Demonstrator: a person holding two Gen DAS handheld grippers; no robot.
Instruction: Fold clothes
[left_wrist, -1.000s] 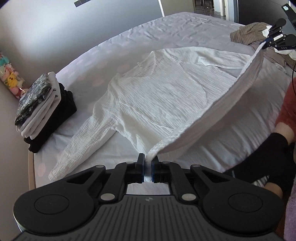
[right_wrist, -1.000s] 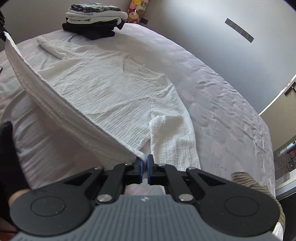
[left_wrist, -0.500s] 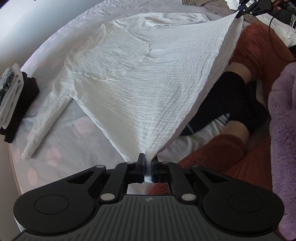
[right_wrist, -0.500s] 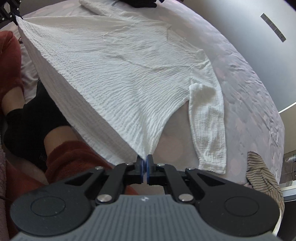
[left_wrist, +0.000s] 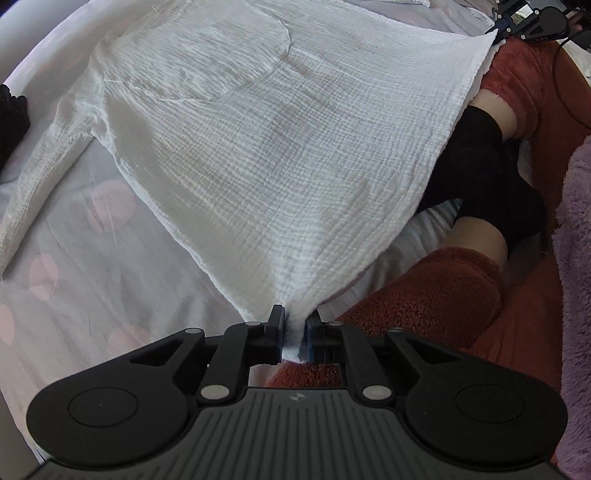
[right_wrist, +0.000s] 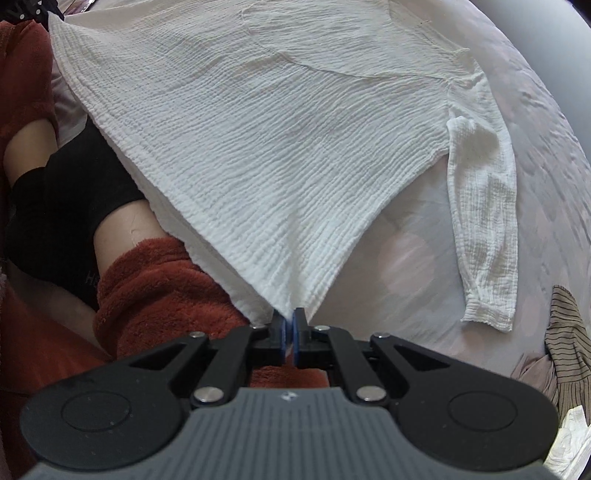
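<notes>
Evidently this is the straightening step before any fold: the left gripper (left_wrist: 294, 334) and right gripper (right_wrist: 289, 332) each have their jaws closed tight on a hem corner of the white shirt (left_wrist: 258, 147), which is stretched taut between them, its upper part and sleeves lying on the bed (left_wrist: 92, 277). Next, I judge, the hem must be carried evenly toward the collar. The collar is cut off, and the hem's underside is hidden.
</notes>
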